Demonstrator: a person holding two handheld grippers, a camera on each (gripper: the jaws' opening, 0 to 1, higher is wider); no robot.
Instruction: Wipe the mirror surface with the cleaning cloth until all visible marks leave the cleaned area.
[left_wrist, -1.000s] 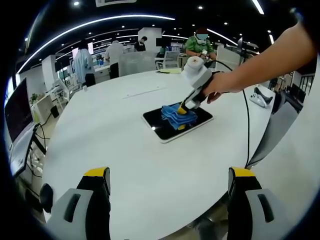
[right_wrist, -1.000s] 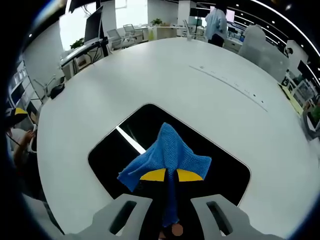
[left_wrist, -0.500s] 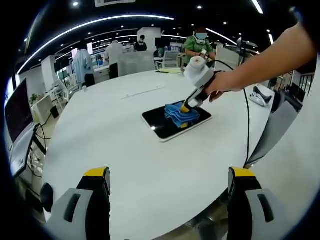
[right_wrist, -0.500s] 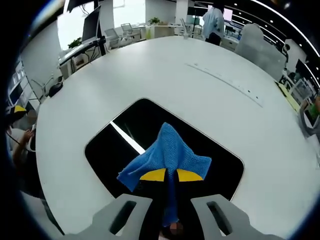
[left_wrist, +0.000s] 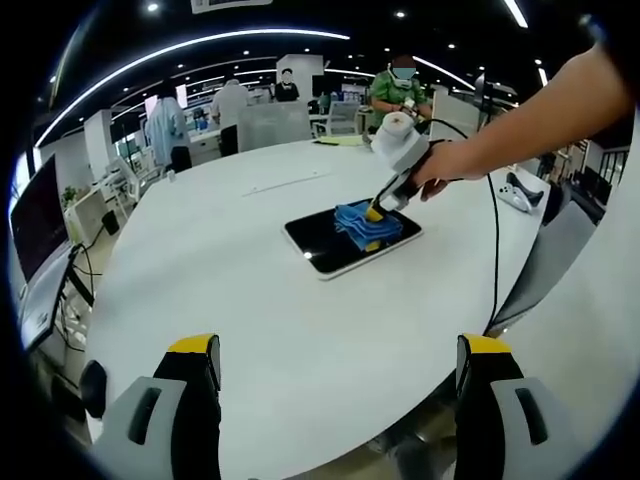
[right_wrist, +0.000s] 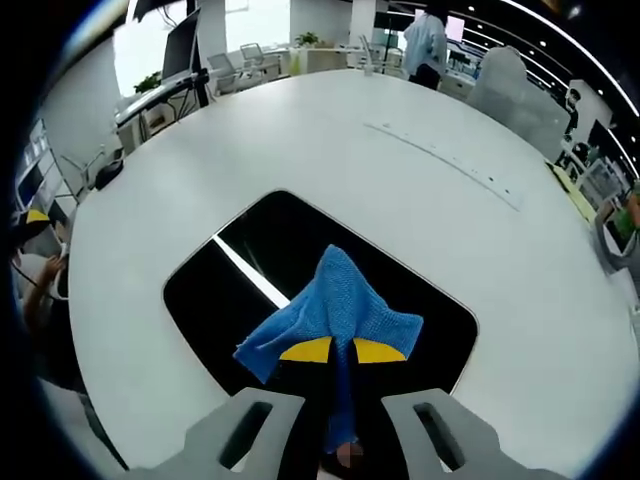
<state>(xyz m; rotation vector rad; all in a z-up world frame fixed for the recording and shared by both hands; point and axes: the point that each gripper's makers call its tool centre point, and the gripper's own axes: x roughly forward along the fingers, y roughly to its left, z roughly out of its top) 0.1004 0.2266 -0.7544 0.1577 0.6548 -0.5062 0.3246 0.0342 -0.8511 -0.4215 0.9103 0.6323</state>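
— Jaws first: where do the two grippers stand?

— Right gripper (right_wrist: 342, 351) is clenched on the blue cleaning cloth (right_wrist: 335, 310), yellow tips pinching a fold while the rest of the fabric fans out ahead of them. Left gripper (left_wrist: 340, 350) is released, its two yellow-tipped jaws spread wide apart with nothing between them, low over the near edge of the white table (left_wrist: 230, 290).

— And the mirror?

— Mirror (right_wrist: 250, 300) lies flat on the table, a dark rectangle with rounded corners. In the right gripper view the cloth is pressed down onto it, toward the near side, and a bright ceiling-light streak reflects in the glass just left of the cloth. In the left gripper view the same mirror (left_wrist: 325, 245) sits well out toward the middle of the table, the cloth (left_wrist: 365, 225) bunched on its far right part, with the right gripper (left_wrist: 373, 213) angled down into it and a hand (left_wrist: 440, 170) gripping its handle.

— Any marks left on the glass?

— Cannot tell from either view; the bare glass just looks dark.

— Anything else around?

— People standing at desks beyond the far rim of the table.
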